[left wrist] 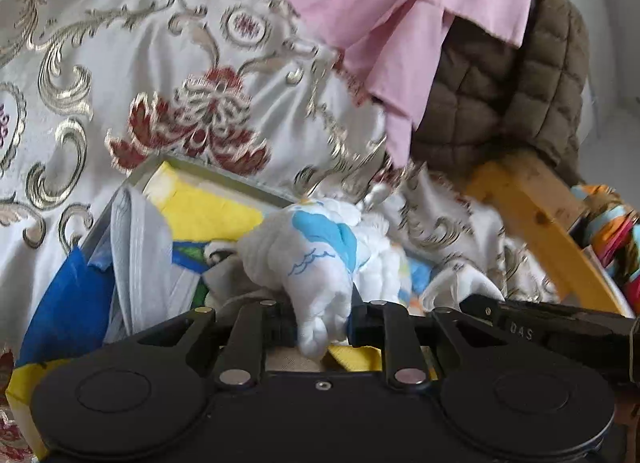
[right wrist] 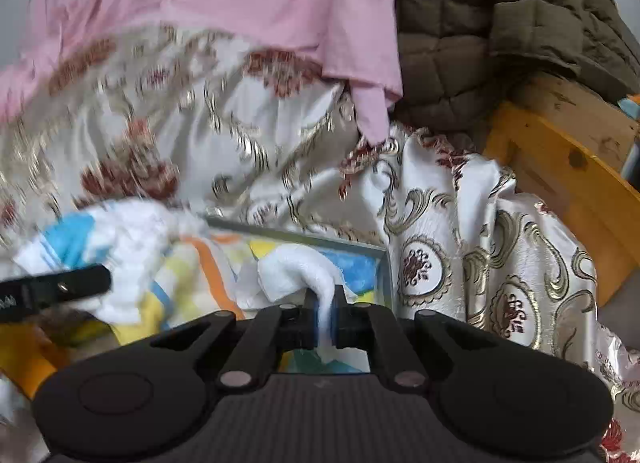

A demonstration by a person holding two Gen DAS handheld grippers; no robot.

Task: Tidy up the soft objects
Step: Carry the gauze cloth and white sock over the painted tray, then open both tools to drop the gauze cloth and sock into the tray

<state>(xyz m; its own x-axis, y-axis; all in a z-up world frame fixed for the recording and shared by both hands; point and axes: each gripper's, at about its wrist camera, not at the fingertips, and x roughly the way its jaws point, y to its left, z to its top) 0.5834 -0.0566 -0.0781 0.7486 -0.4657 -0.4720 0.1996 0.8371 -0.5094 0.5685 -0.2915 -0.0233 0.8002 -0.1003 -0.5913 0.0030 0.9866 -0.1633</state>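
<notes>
Where brocade bedspread drapes wooden frame, both jaws pinch white towel.

1. The left gripper pinches a bunched white cloth with blue patches and small blue drawings.
2. The cloth bulges up above the jaws, and a little end pokes out below them.
3. Behind it an open box holds yellow, blue and white fabrics.
4. A shiny white cover with gold swirls and red flowers drapes behind the box.
5. A pink sheet lies over it near the top edge.
6. A brown quilted blanket sits on a yellow wooden frame at the right.
7. The other gripper's black finger reaches in from the right edge.
</notes>
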